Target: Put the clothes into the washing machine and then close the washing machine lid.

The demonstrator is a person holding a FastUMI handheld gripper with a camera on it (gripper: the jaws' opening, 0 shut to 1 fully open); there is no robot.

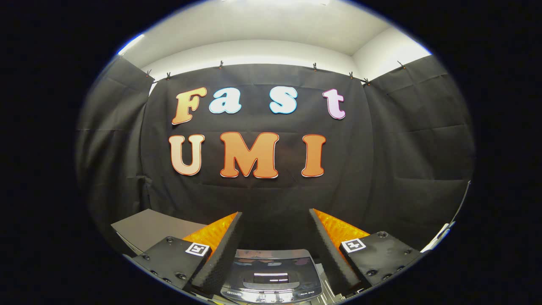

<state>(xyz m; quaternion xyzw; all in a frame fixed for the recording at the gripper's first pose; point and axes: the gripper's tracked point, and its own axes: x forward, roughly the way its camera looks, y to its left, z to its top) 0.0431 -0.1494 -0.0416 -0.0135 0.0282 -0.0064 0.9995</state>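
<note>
My gripper [275,218] is held high and level, its fingers spread wide with nothing between them. Below and between the fingers I see the top of the washing machine [273,275], a dark glossy lid with a control strip along its near edge. The lid appears to lie flat. No clothes are visible from here.
A grey flat surface [148,228] lies to the left beyond the left finger. Black cloth walls enclose the booth on three sides. A pale edge [440,237] shows at the far right.
</note>
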